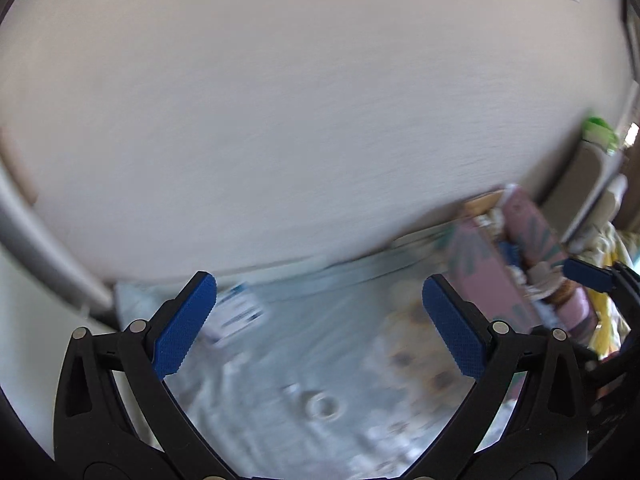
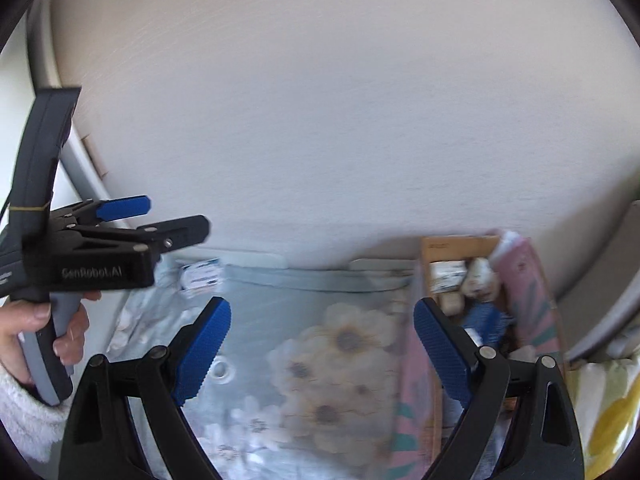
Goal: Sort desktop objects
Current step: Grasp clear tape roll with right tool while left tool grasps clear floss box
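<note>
left jaws: the left gripper is wide open with nothing between the blue pads; in the right wrist view it sits at the left edge, side-on, held by a hand in a fluffy white sleeve

right jaws: the right gripper is spread wide too and empty, low centre of its own frame

box: a cardboard box with pink patterned sides, right of centre, just past the right jaws' right pad; it's packed with small stuff: a white labelled packet, something pale and lumpy, something blue, all too blurry to name

small pack: a white and blue packet lies at the far left edge of the surface, well apart from the box; left wrist view has it just beyond the left pad

surface: covered by a light blue cloth with big cream flowers, and a small ring-shaped thing lies on it near the right jaws' left pad

behind: a plain pale wall fills the upper half of both views

far right: a yellow and white fabric at the lower right

writing: "GenRobot.AI" on the left gripper's body; the packet labels are too smeared to read
</note>
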Motion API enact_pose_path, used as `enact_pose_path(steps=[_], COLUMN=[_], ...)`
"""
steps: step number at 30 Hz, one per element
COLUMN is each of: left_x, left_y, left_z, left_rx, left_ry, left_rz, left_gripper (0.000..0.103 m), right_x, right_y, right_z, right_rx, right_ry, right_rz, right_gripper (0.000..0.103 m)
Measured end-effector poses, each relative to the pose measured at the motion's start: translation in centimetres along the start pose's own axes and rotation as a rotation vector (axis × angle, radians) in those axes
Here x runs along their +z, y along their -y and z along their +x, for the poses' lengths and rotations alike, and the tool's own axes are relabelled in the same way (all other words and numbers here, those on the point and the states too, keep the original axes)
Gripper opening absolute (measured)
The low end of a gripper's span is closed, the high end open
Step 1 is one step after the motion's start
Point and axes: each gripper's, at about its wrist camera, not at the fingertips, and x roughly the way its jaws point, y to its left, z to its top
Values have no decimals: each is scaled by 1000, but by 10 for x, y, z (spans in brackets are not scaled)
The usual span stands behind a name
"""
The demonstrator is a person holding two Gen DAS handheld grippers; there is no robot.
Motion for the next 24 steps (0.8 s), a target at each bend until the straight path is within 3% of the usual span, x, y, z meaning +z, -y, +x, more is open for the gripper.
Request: enact_pose_path(steps=[8, 17, 21, 24], left_x=[-56, -66, -66, -69], left_y=[-73, -91, -95, -99], left_z=[50, 141, 168, 176], left_rx=[64, 92, 162, 144], left_ry=[-86, -125, -159, -155], left_rz=[-132, -236, -281, -321], left_gripper=[103, 103, 103, 103], right_x=[-38, -93, -105, -110], right_y=[-41, -93, -119, -133], right_z=[50, 127, 146, 157], right_rx=[47, 44, 43, 46], right_ry=[-99, -228, -237, -241], right_rz=[-68, -167, -232, -271], right_gripper=[91, 91, 91, 91])
